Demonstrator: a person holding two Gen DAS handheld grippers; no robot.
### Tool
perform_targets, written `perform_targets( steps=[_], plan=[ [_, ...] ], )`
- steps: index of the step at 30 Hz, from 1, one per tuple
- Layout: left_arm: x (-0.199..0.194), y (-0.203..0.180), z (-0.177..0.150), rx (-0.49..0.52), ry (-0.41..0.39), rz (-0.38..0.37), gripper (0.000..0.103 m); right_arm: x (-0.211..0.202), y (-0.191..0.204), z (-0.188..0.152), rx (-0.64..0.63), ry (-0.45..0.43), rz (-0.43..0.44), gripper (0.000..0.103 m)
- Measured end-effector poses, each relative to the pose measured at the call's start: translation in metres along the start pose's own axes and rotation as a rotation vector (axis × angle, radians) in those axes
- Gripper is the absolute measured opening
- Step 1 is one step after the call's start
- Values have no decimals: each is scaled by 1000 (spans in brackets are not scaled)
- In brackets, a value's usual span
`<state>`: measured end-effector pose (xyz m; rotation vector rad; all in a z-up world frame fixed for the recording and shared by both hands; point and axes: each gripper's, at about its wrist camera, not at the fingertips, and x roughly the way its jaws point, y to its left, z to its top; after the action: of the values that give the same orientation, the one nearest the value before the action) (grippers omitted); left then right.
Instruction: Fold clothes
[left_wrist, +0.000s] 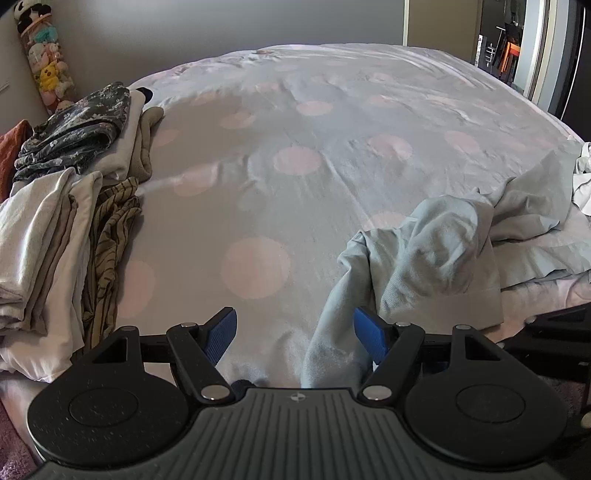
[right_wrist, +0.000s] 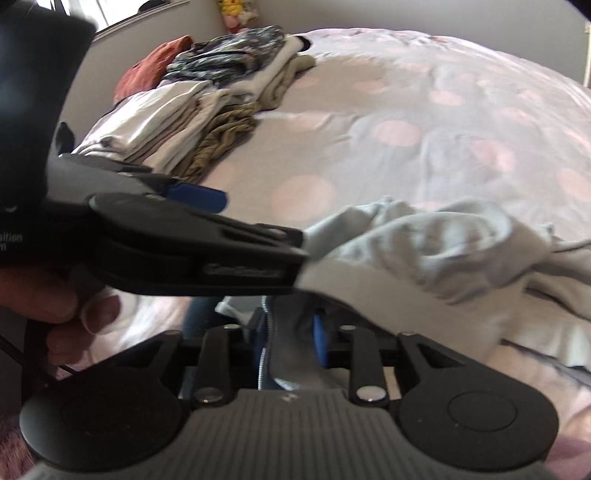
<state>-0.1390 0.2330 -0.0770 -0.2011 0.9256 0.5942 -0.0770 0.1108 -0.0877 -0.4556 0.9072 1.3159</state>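
So far: folded stack left of left gripper, jaws apart | right gripper clamps pale-blue garment, unfolded.

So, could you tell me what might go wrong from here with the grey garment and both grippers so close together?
1. The left gripper is open, with the grey garment only draped past one finger, so the cloth may slide off instead of spreading flat.
2. The right gripper sits just under the left one, with cloth bunched between its fingers; the grippers could bump or pinch extra layers.
3. The folded stack lies nearby, and a swing of cloth might disturb it.
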Motion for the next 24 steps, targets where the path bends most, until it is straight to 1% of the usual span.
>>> perform_targets(
  steps=[1, 5, 10, 12, 18, 21, 24],
  plan=[
    [-2, -3, 2, 6, -11, 0, 69, -6, -6, -1, 7, -3, -17, 44],
    [-6, -18, 11, 43, -32, -15, 69, -20, -33, -4, 27, -8, -122, 45],
    [-1, -47, 16, 108, -39, -57, 69, -24, -67, -5, 57, -17, -253, 45],
    [4, -57, 17, 133, -34, -77, 69, -23, -76, -5, 59, -18, -291, 45],
    [32, -72, 15, 160, 36, -89, 69, -12, -95, -8, 70, 8, -296, 45],
    [47, -73, 10, 162, 79, -75, 68, -1, -96, -7, 64, 30, -288, 45],
    [59, -67, 9, 145, 104, -72, 68, 8, -97, -5, 68, 49, -277, 45]
  ],
)
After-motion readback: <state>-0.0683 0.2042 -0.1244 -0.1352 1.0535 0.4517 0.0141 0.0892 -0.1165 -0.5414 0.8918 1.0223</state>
